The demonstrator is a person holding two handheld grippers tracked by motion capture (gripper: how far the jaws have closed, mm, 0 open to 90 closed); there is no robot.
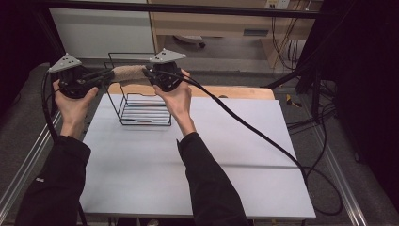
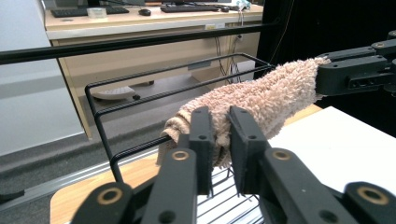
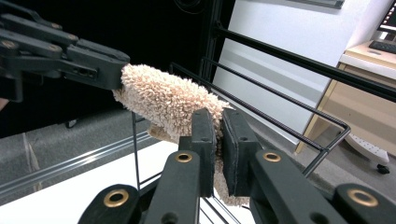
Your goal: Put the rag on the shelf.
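Now both tools, left and right, seemingly pinch the towel taut.

The towel's lower end seems hidden behind the right gripper's fingers.

Lab or office, desk with keyboards, trailing cables

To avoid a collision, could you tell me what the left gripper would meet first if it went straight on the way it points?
Probably the right gripper: the left gripper points along the beige towel stretched between them, over the wire rack. Depth is uncertain.
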